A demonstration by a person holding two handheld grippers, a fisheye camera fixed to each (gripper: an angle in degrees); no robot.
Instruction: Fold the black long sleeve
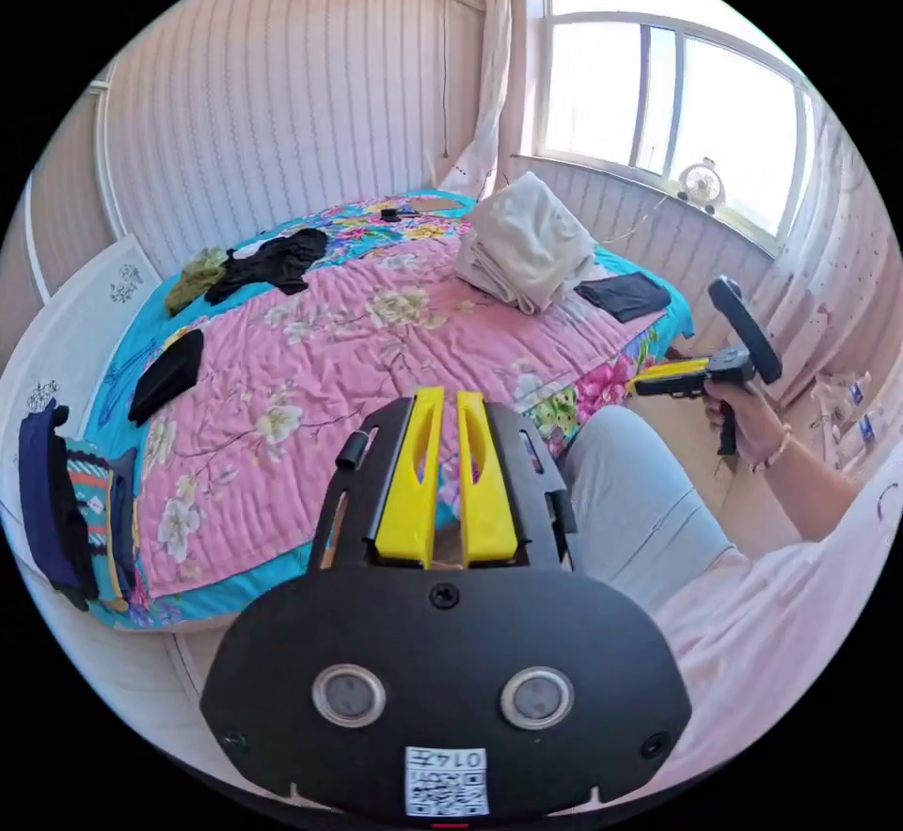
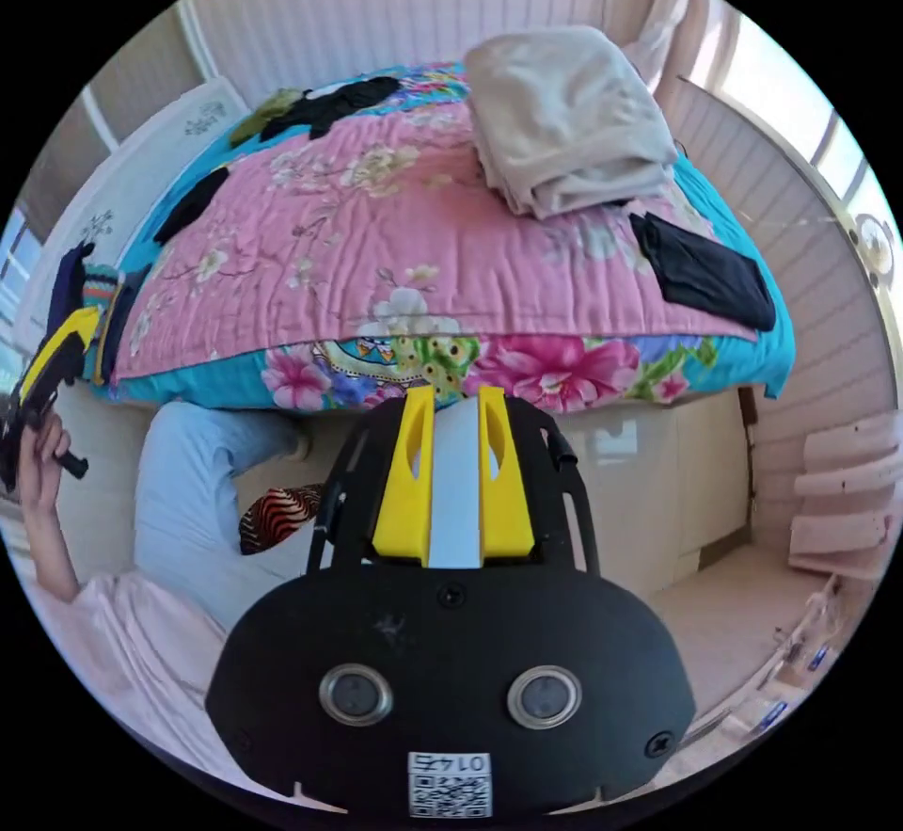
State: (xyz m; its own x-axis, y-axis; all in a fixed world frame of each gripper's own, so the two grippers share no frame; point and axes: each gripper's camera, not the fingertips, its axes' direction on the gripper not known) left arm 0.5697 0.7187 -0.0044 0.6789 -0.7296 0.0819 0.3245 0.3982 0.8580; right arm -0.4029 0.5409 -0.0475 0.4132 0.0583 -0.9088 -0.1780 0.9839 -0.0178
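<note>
Hovering off the bed (image 1: 310,370), both tongs hold nothing. Left tongs (image 1: 449,403) sit above the quilt edge, jaws nearly together w/ a slim gap. Right tongs (image 2: 455,403) hang below the bed's side, jaws slightly apart. Black long sleeve (image 1: 273,262) lies crumpled at the bed's far end, next to a green garment (image 1: 196,276). Folded beige pile (image 2: 564,116) sits on the bed near the window (image 1: 677,106); a folded black item (image 2: 701,271) lies just beside it.
</note>
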